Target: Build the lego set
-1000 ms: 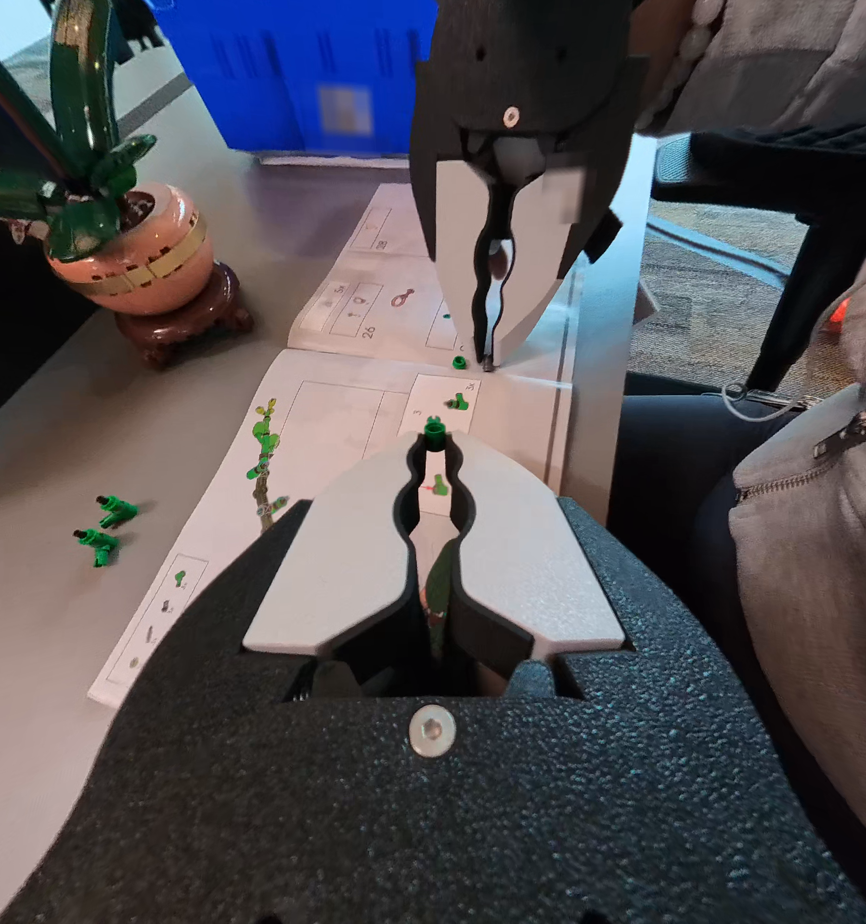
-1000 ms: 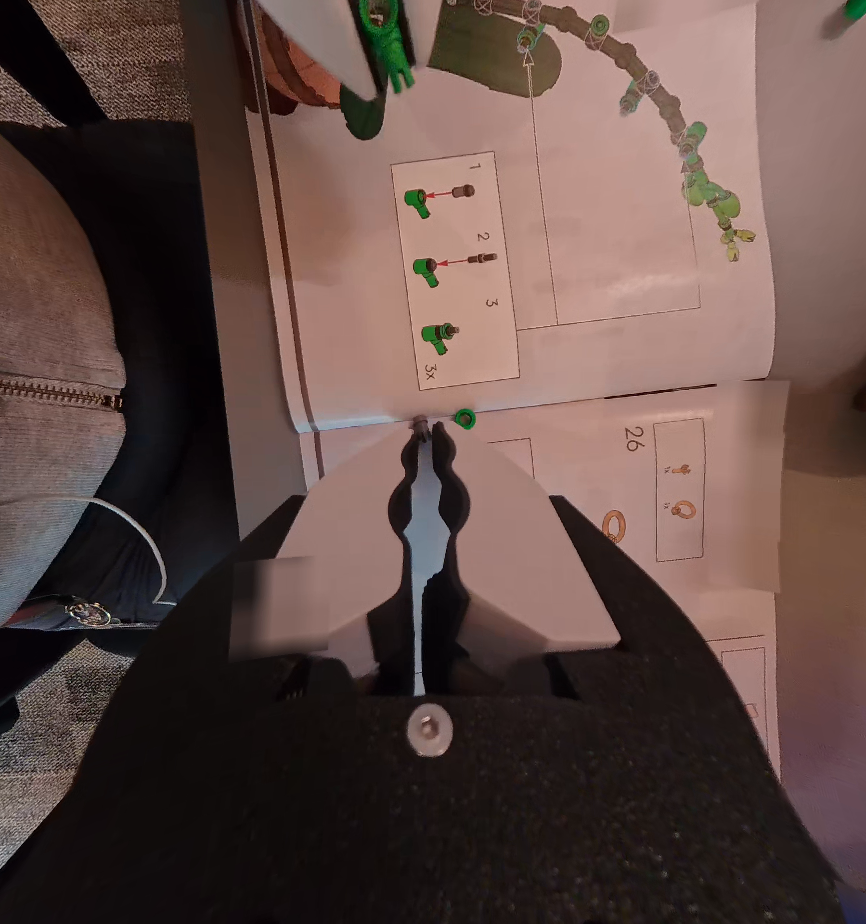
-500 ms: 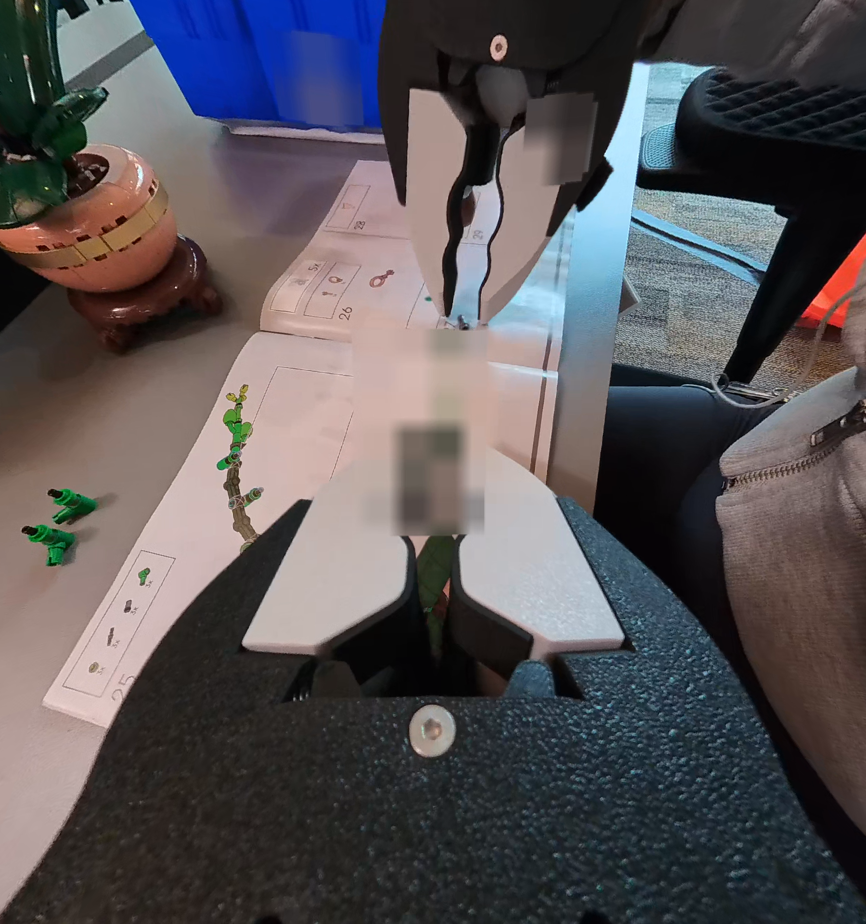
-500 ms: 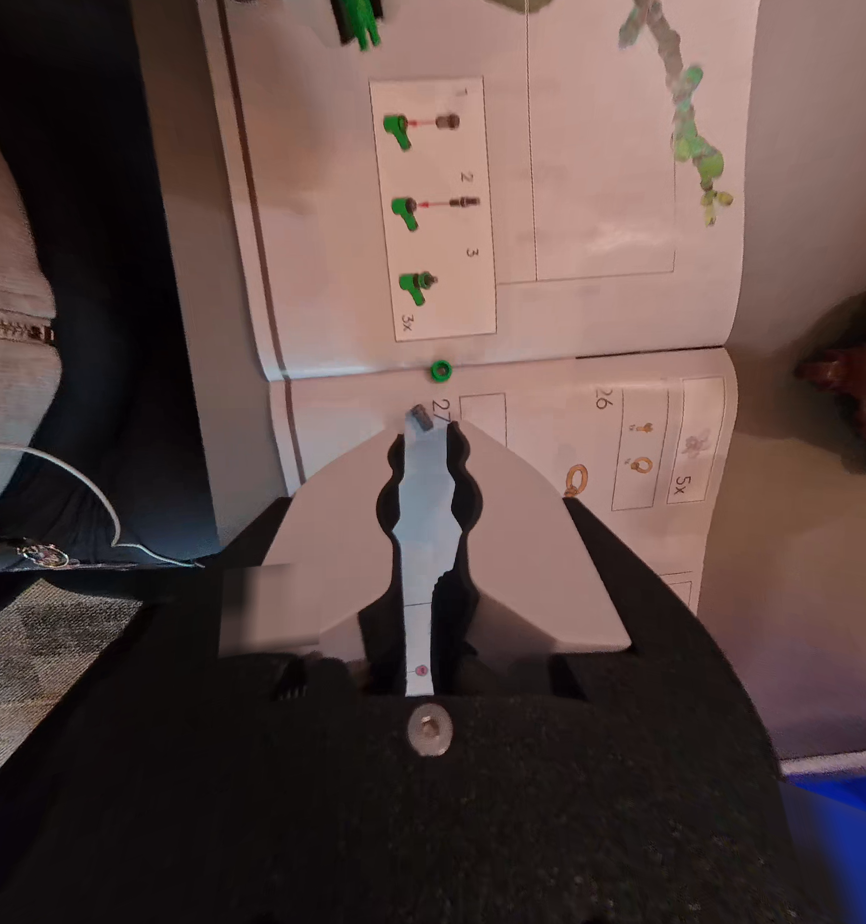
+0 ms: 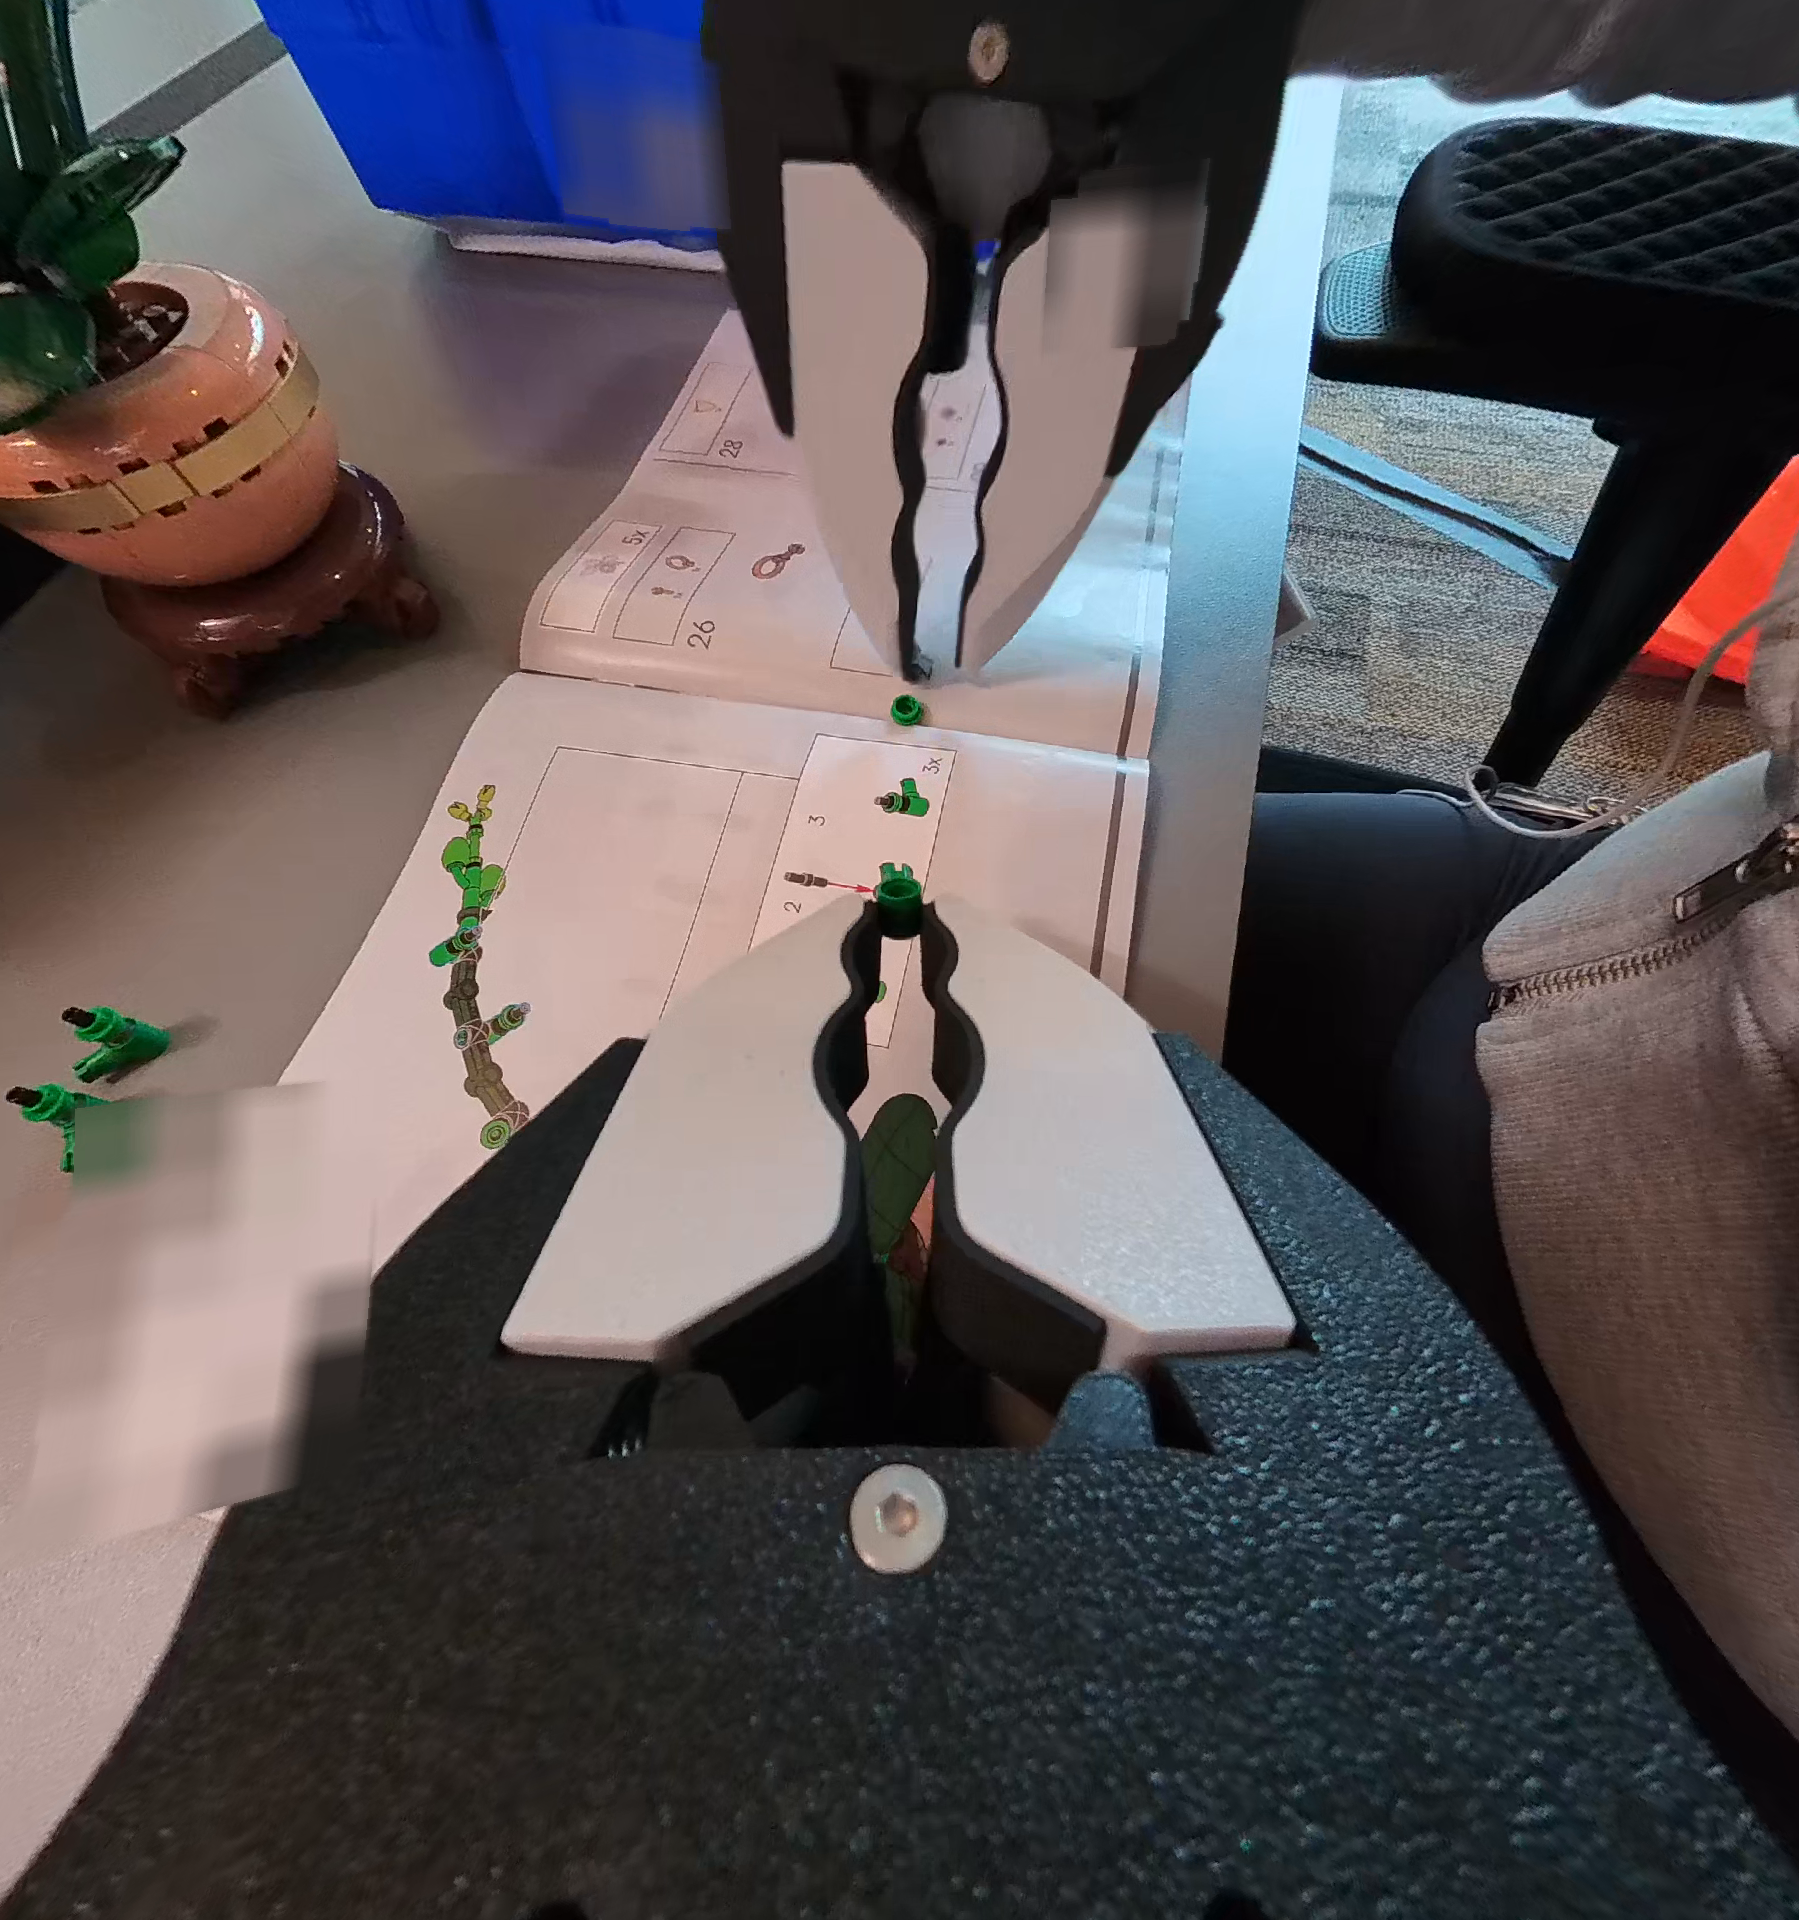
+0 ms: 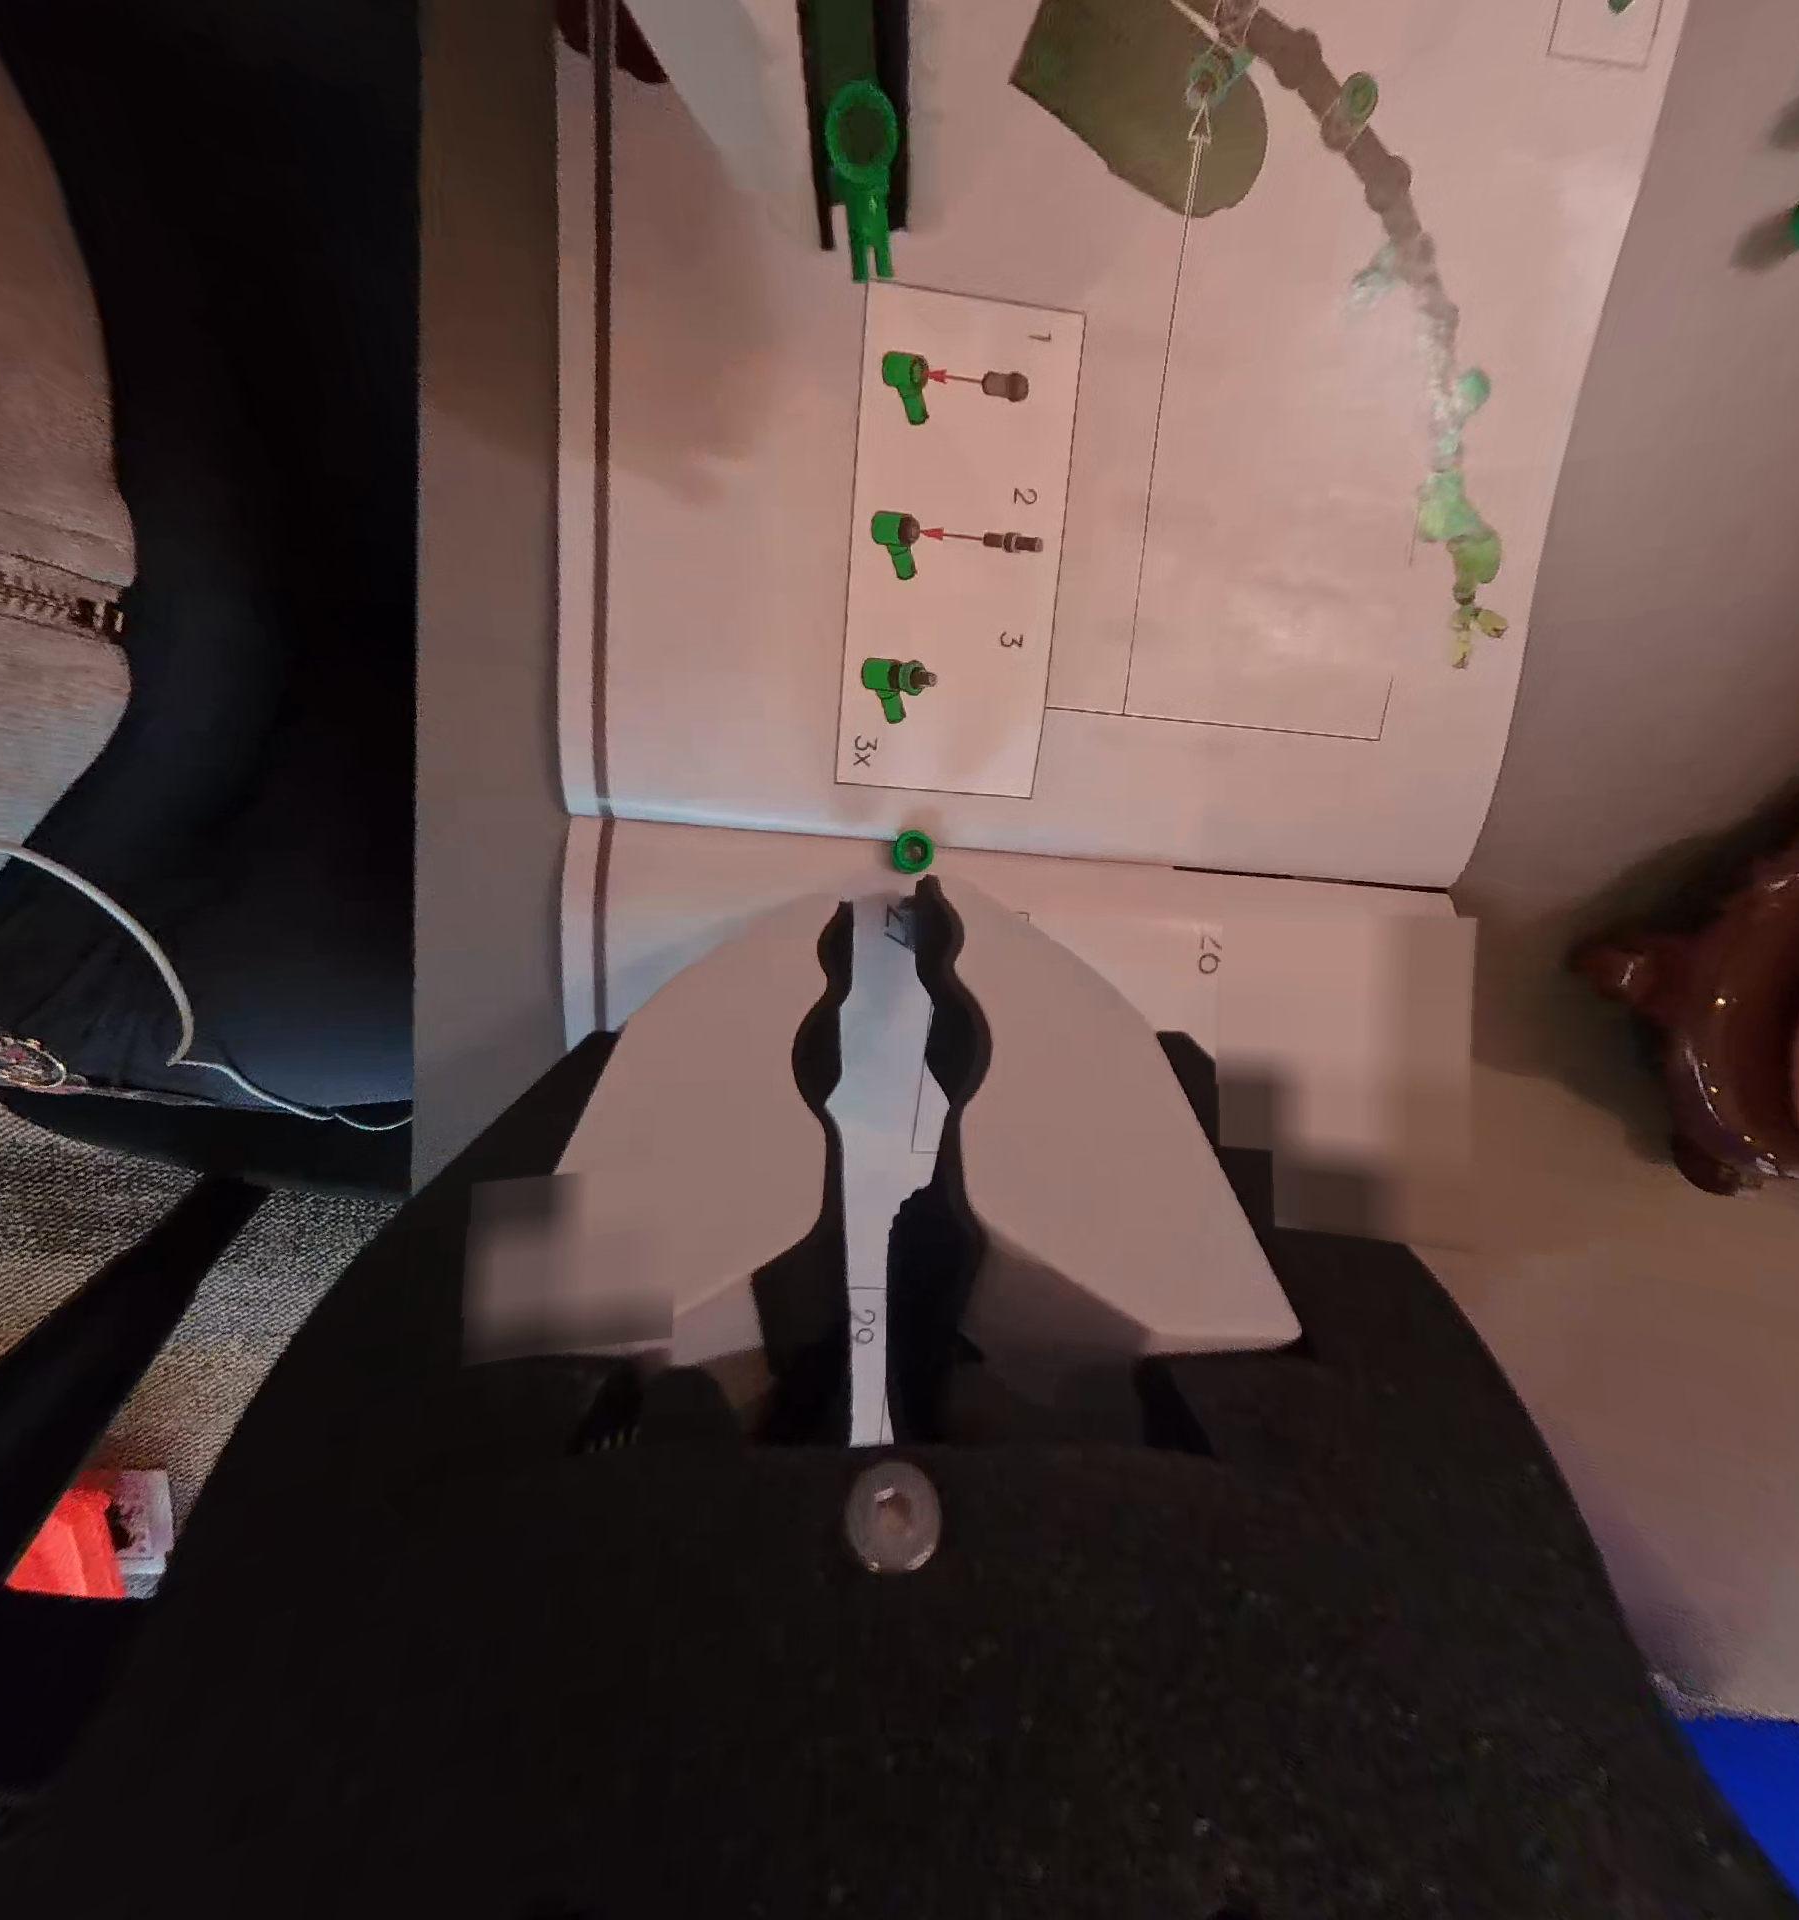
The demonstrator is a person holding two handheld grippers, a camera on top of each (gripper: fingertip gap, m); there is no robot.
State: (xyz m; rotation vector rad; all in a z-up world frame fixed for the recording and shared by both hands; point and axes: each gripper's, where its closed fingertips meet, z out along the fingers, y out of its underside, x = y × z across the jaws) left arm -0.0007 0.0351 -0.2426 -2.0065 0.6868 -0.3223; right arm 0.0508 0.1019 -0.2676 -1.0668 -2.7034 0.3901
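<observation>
Left gripper (image 5: 900,920): tongs clamped on a small green elbow connector (image 5: 897,909), held at the tips above the open instruction booklet (image 5: 614,821).

Right gripper (image 6: 890,899): tongs slightly apart, tips down on the booklet's far page beside the fold; a tiny dark grey pin (image 6: 905,920) lies on the paper between them, not gripped.

Loose green ring piece (image 5: 907,711): in the booklet's fold, just beside the right gripper's tips.

Two assembled green connectors (image 5: 110,1034): on the grey table (image 5: 251,831), left of the booklet.

Brick-built plant in a pink pot (image 5: 147,457): far left. Blue bin (image 5: 521,114): behind.
</observation>
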